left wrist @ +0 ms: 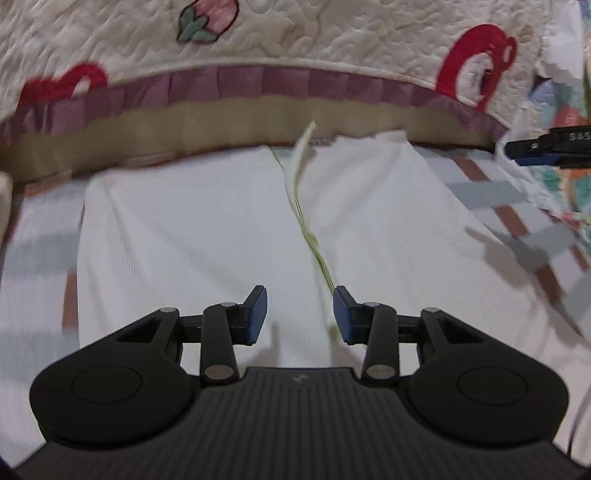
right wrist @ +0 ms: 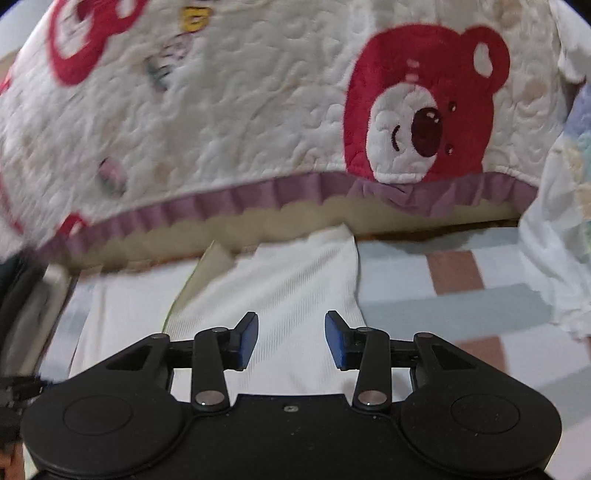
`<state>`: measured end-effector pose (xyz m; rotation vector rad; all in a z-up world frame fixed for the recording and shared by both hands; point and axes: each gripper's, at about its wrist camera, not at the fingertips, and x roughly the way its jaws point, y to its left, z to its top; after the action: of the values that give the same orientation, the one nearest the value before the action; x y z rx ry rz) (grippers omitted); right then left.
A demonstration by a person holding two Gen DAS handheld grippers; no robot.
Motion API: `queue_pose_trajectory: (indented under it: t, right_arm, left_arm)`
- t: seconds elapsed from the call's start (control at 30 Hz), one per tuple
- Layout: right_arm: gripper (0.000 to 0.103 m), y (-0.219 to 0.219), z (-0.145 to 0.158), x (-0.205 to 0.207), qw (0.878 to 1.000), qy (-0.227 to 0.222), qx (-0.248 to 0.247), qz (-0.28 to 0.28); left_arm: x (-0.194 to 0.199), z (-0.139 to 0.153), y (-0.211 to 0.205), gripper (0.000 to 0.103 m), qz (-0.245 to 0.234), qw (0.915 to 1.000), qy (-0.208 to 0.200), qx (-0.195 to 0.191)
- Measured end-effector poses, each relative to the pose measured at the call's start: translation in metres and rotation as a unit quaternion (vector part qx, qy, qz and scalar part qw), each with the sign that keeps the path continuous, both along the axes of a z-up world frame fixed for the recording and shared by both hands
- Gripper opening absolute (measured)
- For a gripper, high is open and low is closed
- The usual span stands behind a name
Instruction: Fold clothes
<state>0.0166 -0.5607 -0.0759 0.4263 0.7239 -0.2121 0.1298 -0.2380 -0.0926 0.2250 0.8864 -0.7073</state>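
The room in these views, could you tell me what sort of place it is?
Probably a bedroom: a bear-print quilt with a purple ruffle lies beyond a checked sheet holding a white garment.

The left gripper hangs above a white garment spread on a checked sheet; its jaws stand apart with nothing between them; a thin yellow-green seam runs from the right jaw's tip away ahead; beyond lies a quilt with red bears and a purple frill; the right gripper shows far right.

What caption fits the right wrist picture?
Open right hand-held gripper over white garment, bear quilt behind.
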Motion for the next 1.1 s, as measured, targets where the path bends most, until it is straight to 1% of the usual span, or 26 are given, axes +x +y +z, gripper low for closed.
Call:
queue_pose_trajectory:
  t: [0.07, 0.1, 0.13, 0.17, 0.2, 0.23, 0.3, 0.4, 0.43, 0.47, 0.53, 0.6, 0.63, 0.7, 0.73, 0.77, 0.8, 0.87, 0.9, 0.93, 0.97, 1.0, 1.07, 1.1]
  right_arm:
    - [0.045, -0.002, -0.023, 0.015, 0.999, 0.008, 0.007, -0.031]
    - [0.045, -0.003, -0.034, 0.02, 0.999, 0.019, 0.012, -0.033]
    - [0.045, -0.004, -0.044, 0.025, 0.999, 0.03, 0.016, -0.034]
    - [0.045, -0.005, -0.051, 0.026, 0.999, 0.036, 0.004, -0.026]
    - [0.045, -0.005, -0.057, 0.027, 0.999, 0.043, -0.006, -0.018]
    - [0.045, -0.008, -0.064, 0.025, 0.999, 0.051, -0.009, -0.014]
    - [0.045, -0.013, -0.076, 0.021, 0.998, 0.068, -0.013, -0.007]
    - [0.045, -0.025, -0.086, 0.006, 0.997, 0.074, -0.005, 0.005]
    - [0.045, -0.031, -0.088, 0.0, 0.997, 0.078, 0.006, 0.005]
    - [0.045, -0.035, -0.088, -0.005, 0.997, 0.075, 0.018, 0.005]
    - [0.045, -0.042, -0.08, -0.02, 0.998, 0.052, 0.034, -0.002]
    - [0.046, -0.049, -0.064, -0.043, 0.997, 0.009, 0.065, -0.028]
    - [0.048, -0.051, -0.061, -0.051, 0.996, -0.005, 0.084, -0.035]
    - [0.049, -0.052, -0.063, -0.067, 0.992, -0.012, 0.115, -0.041]
    - [0.049, -0.052, -0.064, -0.074, 0.99, -0.014, 0.13, -0.044]
    - [0.049, -0.05, -0.068, -0.076, 0.991, -0.004, 0.131, -0.04]
    - [0.05, -0.048, -0.074, -0.078, 0.992, 0.007, 0.124, -0.036]
    - [0.049, -0.044, -0.086, -0.081, 0.992, 0.03, 0.115, -0.031]
    - [0.049, -0.044, -0.092, -0.081, 0.992, 0.043, 0.116, -0.031]
    - [0.049, -0.042, -0.095, -0.081, 0.992, 0.049, 0.111, -0.03]
    - [0.05, -0.041, -0.098, -0.081, 0.992, 0.055, 0.106, -0.028]
    - [0.049, -0.039, -0.1, -0.08, 0.993, 0.06, 0.094, -0.024]
    - [0.05, -0.038, -0.101, -0.078, 0.995, 0.069, 0.075, -0.017]
    - [0.049, -0.038, -0.101, -0.077, 0.995, 0.072, 0.07, -0.012]
  left_arm:
    - [0.015, -0.003, -0.015, 0.039, -0.007, 0.9998, -0.017, 0.005]
    - [0.022, -0.004, -0.023, 0.041, -0.011, 0.9996, -0.026, 0.007]
    - [0.03, -0.006, -0.031, 0.041, -0.015, 0.9993, -0.033, 0.009]
    - [0.041, -0.011, -0.039, 0.044, -0.016, 0.9992, -0.034, 0.012]
    - [0.052, -0.015, -0.048, 0.055, -0.015, 0.999, -0.038, 0.019]
    - [0.063, -0.019, -0.056, 0.06, -0.012, 0.9987, -0.043, 0.025]
    - [0.084, -0.027, -0.071, 0.062, -0.008, 0.9981, -0.051, 0.034]
    - [0.109, -0.04, -0.086, 0.065, 0.0, 0.9988, -0.046, 0.019]
    - [0.118, -0.045, -0.091, 0.065, 0.003, 0.9989, -0.044, 0.014]
    - [0.126, -0.049, -0.094, 0.065, 0.014, 0.9992, -0.038, 0.005]
    - [0.139, -0.059, -0.091, 0.065, 0.069, 0.9971, -0.003, -0.032]
    - [0.148, -0.069, -0.083, 0.065, 0.1, 0.9903, 0.047, -0.084]
    - [0.153, -0.075, -0.081, 0.065, 0.112, 0.9866, 0.065, -0.1]
    - [0.16, -0.082, -0.084, 0.066, 0.121, 0.986, 0.062, -0.097]
    - [0.161, -0.081, -0.088, 0.067, 0.117, 0.9876, 0.048, -0.093]
    - [0.16, -0.081, -0.093, 0.071, 0.111, 0.9897, 0.035, -0.083]
    - [0.16, -0.08, -0.099, 0.072, 0.105, 0.9916, 0.022, -0.073]
    - [0.156, -0.081, -0.114, 0.071, 0.079, 0.9958, -0.002, -0.046]
    - [0.152, -0.081, -0.123, 0.063, 0.054, 0.998, -0.02, -0.025]
    - [0.147, -0.081, -0.132, 0.049, 0.028, 0.9988, -0.039, -0.005]
    - [0.142, -0.081, -0.141, 0.004, 0.004, 0.998, -0.06, 0.019]
    - [0.136, -0.079, -0.147, 0.003, -0.016, 0.9954, -0.085, 0.041]
    - [0.124, -0.069, -0.152, 0.003, -0.053, 0.99, -0.125, 0.039]
    - [0.12, -0.062, -0.151, 0.003, -0.056, 0.9887, -0.136, 0.03]
